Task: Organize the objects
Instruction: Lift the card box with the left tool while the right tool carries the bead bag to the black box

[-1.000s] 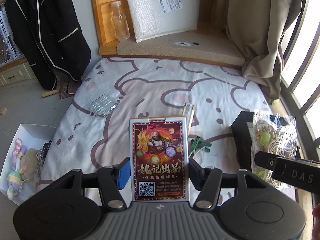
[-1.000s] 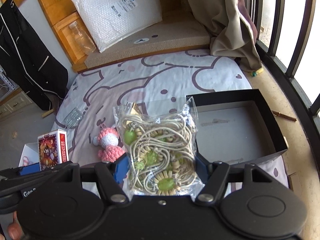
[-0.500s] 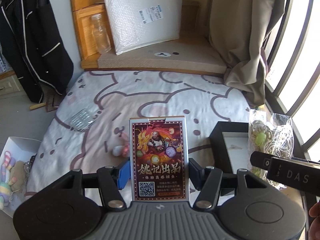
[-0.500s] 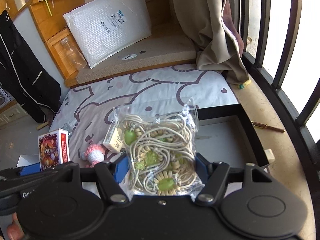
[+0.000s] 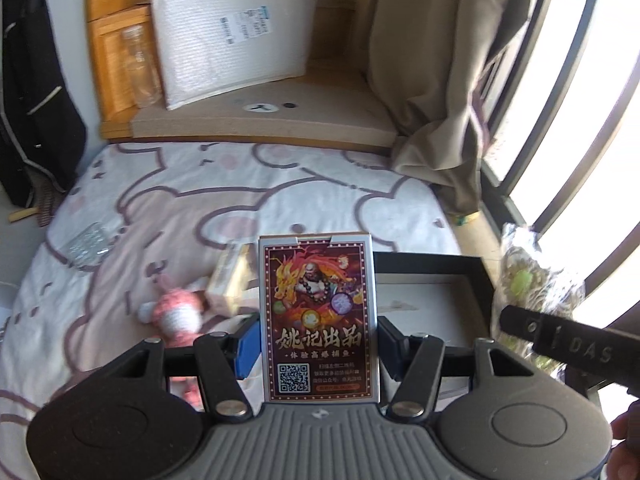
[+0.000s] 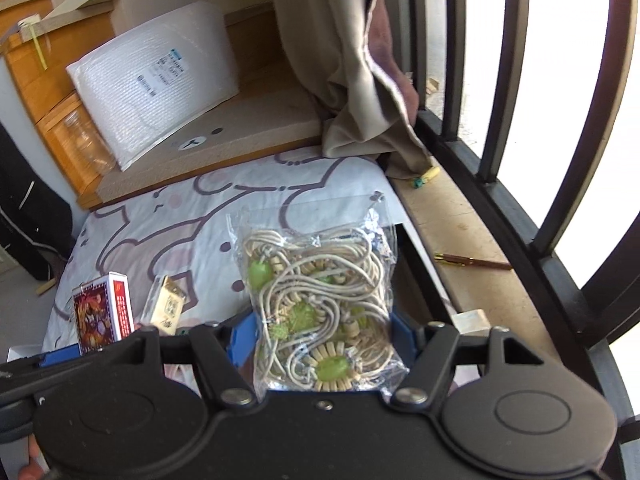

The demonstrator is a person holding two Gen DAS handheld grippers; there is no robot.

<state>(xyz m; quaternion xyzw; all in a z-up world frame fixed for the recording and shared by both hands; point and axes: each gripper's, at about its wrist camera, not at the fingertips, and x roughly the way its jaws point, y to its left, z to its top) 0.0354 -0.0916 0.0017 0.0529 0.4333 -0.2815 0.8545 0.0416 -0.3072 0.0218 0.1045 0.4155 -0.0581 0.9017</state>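
Upright, the card box (image 5: 318,316) sits pinched between the left hand-held gripper (image 5: 316,344) fingers.

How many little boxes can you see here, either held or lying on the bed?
2. A red illustrated card box stands upright, clamped in the left gripper. A small gold box lies on the cartoon-print bedsheet beside a pink crocheted doll. Others may be hidden.

bright daylight from window (image 5: 560,128) | glare blown out | background blurred, perhaps motion | fisheye-bent edges
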